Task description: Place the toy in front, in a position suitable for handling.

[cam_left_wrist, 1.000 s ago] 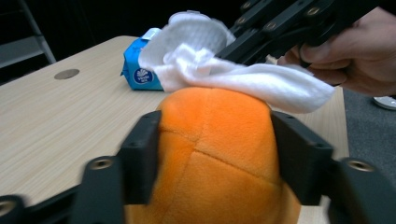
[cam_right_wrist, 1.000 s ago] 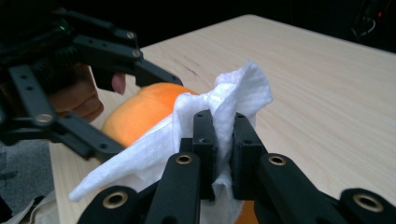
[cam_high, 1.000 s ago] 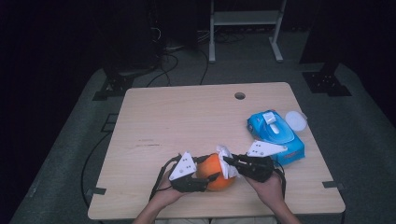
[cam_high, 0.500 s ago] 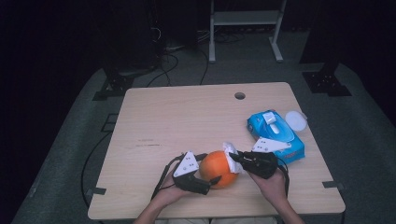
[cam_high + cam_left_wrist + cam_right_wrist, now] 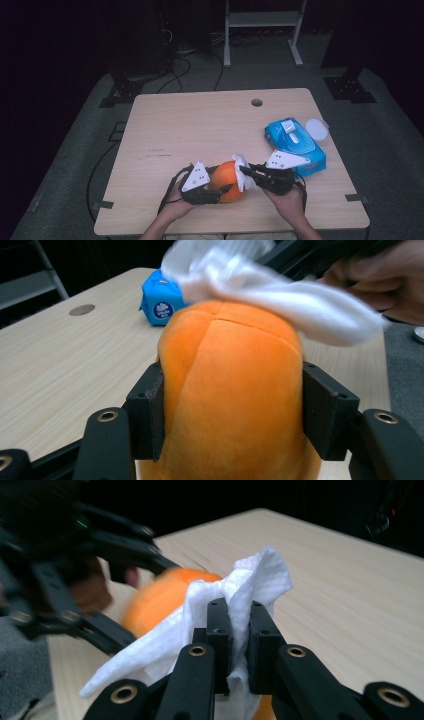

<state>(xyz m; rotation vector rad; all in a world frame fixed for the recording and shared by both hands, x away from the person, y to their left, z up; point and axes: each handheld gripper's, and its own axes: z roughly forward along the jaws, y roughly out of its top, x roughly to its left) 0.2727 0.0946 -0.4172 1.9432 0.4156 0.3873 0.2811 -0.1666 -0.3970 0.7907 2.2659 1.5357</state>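
Orange plush ball (image 5: 227, 180) sits at the near edge of the tabletop (image 5: 200, 130), between the two hands. The left claw (image 5: 230, 410) grips it, one pad on each side, and its jaws have just been closing on the soft body. The right claw (image 5: 239, 630) is closed on a white wipe (image 5: 240, 587), which lies against the top of the ball. A blue wipes pack (image 5: 295, 145) rests near the right edge, beside a white lid (image 5: 316, 129).

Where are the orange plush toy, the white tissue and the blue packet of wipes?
Orange plush toy (image 5: 230, 400), left gripper view, its front.
White tissue (image 5: 260, 580), right gripper view, upper fold.
Blue packet of wipes (image 5: 280, 135), high view, its top.
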